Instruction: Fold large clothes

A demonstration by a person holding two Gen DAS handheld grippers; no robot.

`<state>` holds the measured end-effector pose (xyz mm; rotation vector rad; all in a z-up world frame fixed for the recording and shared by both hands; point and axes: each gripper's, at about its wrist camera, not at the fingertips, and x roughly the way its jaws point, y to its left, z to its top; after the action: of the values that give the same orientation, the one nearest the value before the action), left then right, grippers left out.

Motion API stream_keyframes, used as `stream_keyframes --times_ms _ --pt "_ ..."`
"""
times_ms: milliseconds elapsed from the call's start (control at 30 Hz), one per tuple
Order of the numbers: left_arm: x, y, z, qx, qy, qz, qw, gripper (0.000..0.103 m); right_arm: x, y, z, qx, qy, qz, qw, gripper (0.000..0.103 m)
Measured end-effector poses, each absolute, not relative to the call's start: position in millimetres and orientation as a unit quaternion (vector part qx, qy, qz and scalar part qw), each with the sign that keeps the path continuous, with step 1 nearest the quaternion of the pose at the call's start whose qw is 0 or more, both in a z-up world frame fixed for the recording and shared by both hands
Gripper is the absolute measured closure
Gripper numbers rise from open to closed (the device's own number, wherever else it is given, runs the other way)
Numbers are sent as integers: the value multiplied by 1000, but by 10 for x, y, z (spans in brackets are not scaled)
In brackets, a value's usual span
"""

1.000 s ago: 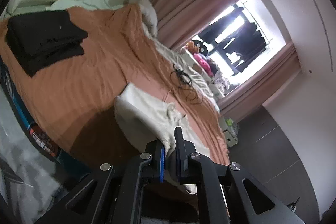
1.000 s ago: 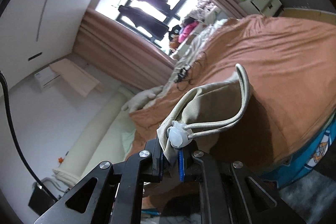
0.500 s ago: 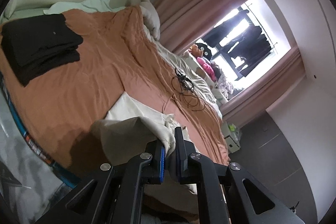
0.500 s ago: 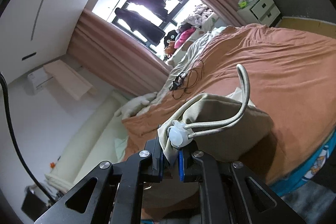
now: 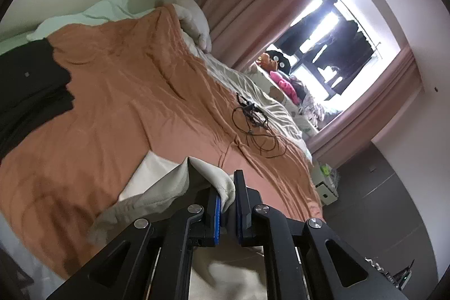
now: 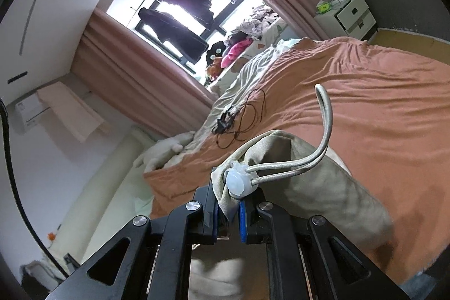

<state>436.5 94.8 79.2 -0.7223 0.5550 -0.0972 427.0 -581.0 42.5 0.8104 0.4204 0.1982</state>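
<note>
I'm pinching beige garment (image 5: 157, 196) in left tongs (image 5: 227, 204) | right tongs (image 6: 228, 211) clamping its drawstring edge | soft, floppy, light, sagging between tongs; corners grip best

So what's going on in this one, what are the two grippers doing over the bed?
A person is folding a beige garment over the orange bedspread. The left gripper is shut on one edge of it, and the right gripper is shut on the end with the drawcord and toggle. Part of the garment rests on the bed.
</note>
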Motion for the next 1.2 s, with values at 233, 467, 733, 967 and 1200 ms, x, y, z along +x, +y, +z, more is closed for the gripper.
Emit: stream_keyframes --times_ms 233,467,733,967,1200 --pt "5163 908 551 -330 295 -38 896 95 4997 -5740 218 372 224 76 898 92" --pt "5805 856 116 -316 331 -38 888 95 5574 -5725 -187 365 254 57 894 92" --pt "6310 792 -430 -315 372 -27 873 91 5984 -5647 -549 345 290 26 892 80" --pt "6333 826 -409 -316 331 -25 889 24 5983 -5574 -507 314 270 15 910 11" --pt "6320 525 -553 -236 388 -37 890 23 6110 -5176 -592 232 346 27 909 11"
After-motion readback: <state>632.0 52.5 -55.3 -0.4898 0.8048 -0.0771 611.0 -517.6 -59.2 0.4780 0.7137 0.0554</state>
